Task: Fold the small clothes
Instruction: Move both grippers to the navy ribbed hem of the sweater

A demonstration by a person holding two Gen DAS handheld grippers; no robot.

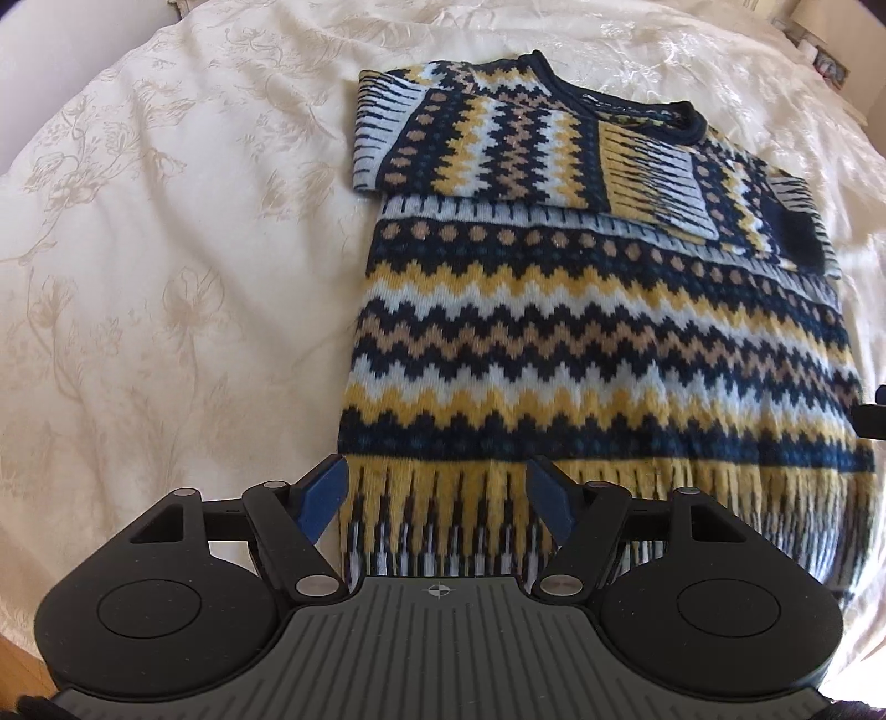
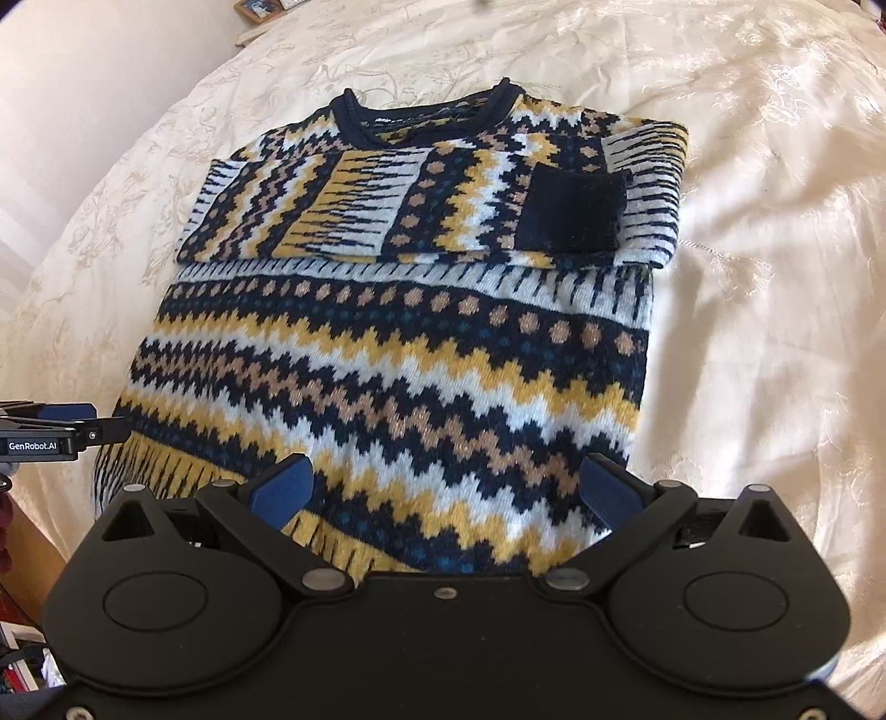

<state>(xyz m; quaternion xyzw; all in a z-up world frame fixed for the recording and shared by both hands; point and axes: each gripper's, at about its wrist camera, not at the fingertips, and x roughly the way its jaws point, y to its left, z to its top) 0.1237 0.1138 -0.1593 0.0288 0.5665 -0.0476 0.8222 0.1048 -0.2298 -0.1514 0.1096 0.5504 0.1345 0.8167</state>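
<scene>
Sweater: a knitted sweater (image 1: 598, 343) in navy, yellow, tan and pale blue zigzag bands lies flat on the bedspread, neckline at the far end, hem toward both cameras.
Sleeves: both sleeves (image 2: 310, 210) are folded across the chest, one overlapping the other; a plain navy cuff (image 2: 570, 210) lies on top near the sweater's right edge in the right wrist view.
Hem: the fringed-pattern hem (image 1: 443, 531) lies between and just under the left tongs.
Left gripper: the left gripper (image 1: 437, 498) hovers at the hem's left corner, blue pads (image 1: 324, 498) spread wide, nothing pinched.
Right gripper: the right gripper (image 2: 443, 490) hangs over the lower right part of the sweater, pads (image 2: 282, 490) spread wide, nothing between them.
Bedspread: a cream bedspread (image 1: 166, 277) with a pale floral pattern covers the bed all around the sweater.
Background: a picture frame (image 2: 257, 8) stands beyond the bed's far edge.
</scene>
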